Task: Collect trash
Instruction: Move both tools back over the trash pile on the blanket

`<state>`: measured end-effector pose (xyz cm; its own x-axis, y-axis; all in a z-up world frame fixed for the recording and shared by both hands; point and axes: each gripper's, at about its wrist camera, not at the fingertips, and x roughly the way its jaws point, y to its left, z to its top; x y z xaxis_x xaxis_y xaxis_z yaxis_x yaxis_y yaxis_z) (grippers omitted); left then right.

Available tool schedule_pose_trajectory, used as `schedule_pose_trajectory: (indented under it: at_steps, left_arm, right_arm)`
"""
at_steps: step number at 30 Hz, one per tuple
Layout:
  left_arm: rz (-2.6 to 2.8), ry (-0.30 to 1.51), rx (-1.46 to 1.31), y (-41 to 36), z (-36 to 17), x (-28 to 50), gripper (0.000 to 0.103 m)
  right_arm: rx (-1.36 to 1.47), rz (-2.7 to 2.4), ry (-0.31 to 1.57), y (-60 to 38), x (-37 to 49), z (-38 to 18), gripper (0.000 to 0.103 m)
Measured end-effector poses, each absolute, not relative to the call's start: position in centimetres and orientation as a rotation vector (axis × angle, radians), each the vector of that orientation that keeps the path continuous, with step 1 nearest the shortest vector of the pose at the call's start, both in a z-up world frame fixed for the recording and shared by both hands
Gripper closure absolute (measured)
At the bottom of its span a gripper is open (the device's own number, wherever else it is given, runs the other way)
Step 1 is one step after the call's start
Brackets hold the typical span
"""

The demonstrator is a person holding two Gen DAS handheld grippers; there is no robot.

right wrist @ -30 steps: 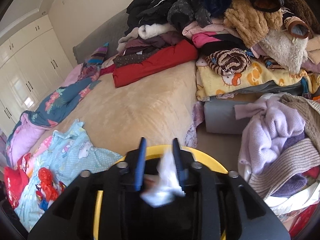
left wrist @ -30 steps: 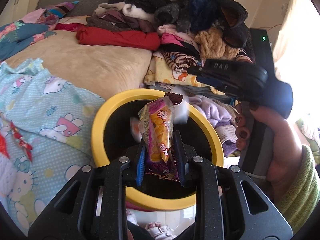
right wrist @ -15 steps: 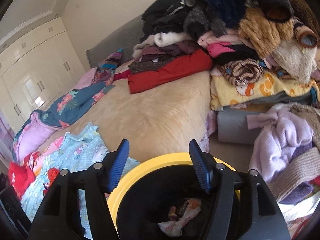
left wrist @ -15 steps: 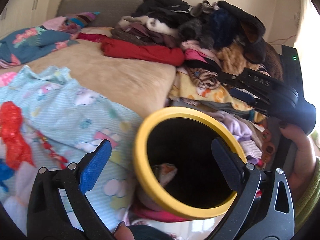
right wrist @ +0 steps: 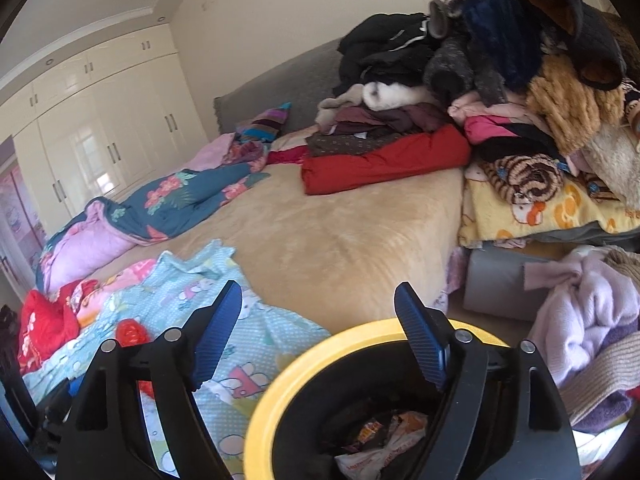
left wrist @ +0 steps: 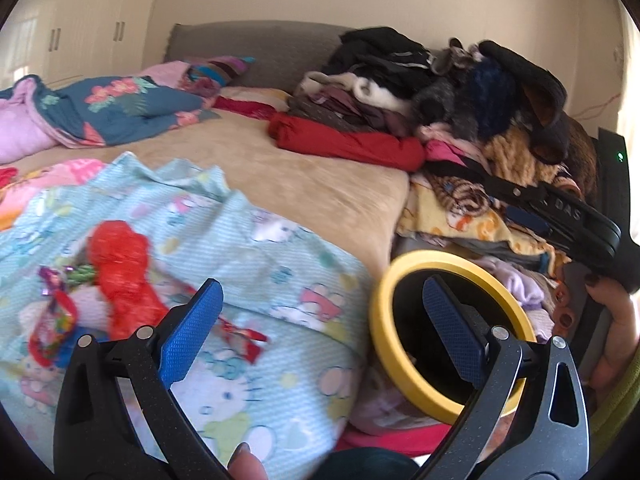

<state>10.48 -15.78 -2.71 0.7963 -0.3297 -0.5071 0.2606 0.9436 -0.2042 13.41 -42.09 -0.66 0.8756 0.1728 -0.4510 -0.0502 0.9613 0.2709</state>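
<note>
Left wrist view shows the left gripper [left wrist: 322, 312] with its blue pads far apart and nothing between them. The yellow bin [left wrist: 384, 332] sits low on the right, partly behind the right pad, beside the bed. Red and shiny wrappers [left wrist: 120, 276] lie on the light blue blanket [left wrist: 256, 248], off to the left of the gripper. In the right wrist view the right gripper [right wrist: 318, 320] is spread wide too, its jaws have just been opening, and it is empty. It hangs over the bin's rim [right wrist: 272, 400], and crumpled trash [right wrist: 384, 436] lies down inside. A second ago the left gripper squeezed a yellow snack bag over the bin and the right one pinched a white scrap; now both are let go. The wrappers look blurry, and the bin's bottom is cut off.
</note>
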Motion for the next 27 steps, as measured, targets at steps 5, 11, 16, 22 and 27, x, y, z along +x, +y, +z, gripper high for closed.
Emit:
schedule_pose_trajectory:
  at_steps: [5, 11, 16, 22, 27]
  left_arm:
    - [-0.263, 0.543, -0.145, -13.4, -2.2, 10.3, 0.011]
    - [-0.210, 0.500, -0.164, -11.0, -1.6, 9.9, 0.011]
    - [-0.190, 0.471, -0.177, -9.4, -1.2, 9.5, 0.011]
    - [-0.154, 0.453, -0.189, -7.4, -1.0, 9.3, 0.011]
    - [-0.121, 0.450, -0.199, -5.8, -1.1, 9.3, 0.011]
  right_arm:
    - [0.264, 0.169, 0.481, -40.3, 13.3, -0.5, 0.025]
    - [0.271, 0.239, 0.476, -37.7, 13.3, -0.3, 0.025]
    - [0.220, 0.280, 0.469, -35.1, 12.9, -0.2, 0.025]
    - [0.177, 0.337, 0.462, -31.6, 12.2, -0.1, 0.023]
    - [0.141, 0.388, 0.472, -28.9, 11.7, -0.4, 0.022]
